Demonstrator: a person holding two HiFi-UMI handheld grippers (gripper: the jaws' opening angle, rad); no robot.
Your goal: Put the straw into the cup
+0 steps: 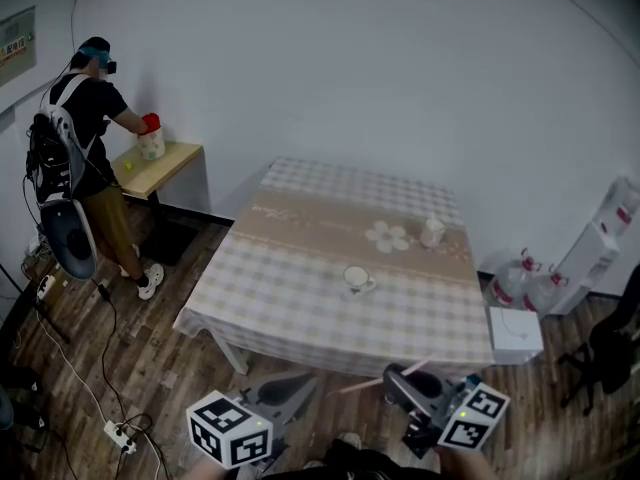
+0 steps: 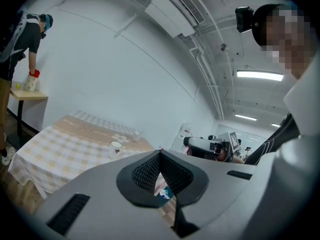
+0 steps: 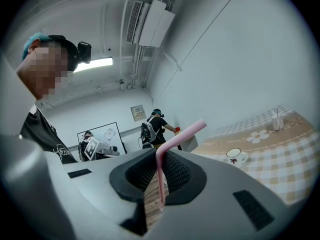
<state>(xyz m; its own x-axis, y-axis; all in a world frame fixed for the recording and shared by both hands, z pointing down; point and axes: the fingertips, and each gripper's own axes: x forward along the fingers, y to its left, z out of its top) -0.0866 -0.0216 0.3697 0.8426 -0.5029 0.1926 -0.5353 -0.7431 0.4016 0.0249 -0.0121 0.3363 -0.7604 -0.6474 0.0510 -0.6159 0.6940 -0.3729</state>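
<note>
Off to the left, your left gripper (image 1: pixel 296 386) is hanging just short of the near edge of the counter (image 1: pixel 300 308), its jaws pressed together on nothing. Farther in, the white cup (image 1: pixel 357 278) is standing upright near the middle of the checked cloth, well apart from both grippers. To its right, the pink straw (image 3: pixel 175 136) is riding in your right gripper (image 3: pixel 161 159). Those jaws are pinching the straight shank just below the bend, and the short angled end is poking out past the tips. You're handling something light, thin and springy, probably slick. A hard squeeze is likely flattening it and a slack one letting it swivel, so the shank is the sensible hold. The cup is looking light enough to slide if nudged. A second small vessel (image 1: pixel 432 232) is sitting farther right, toward the far side.
</note>
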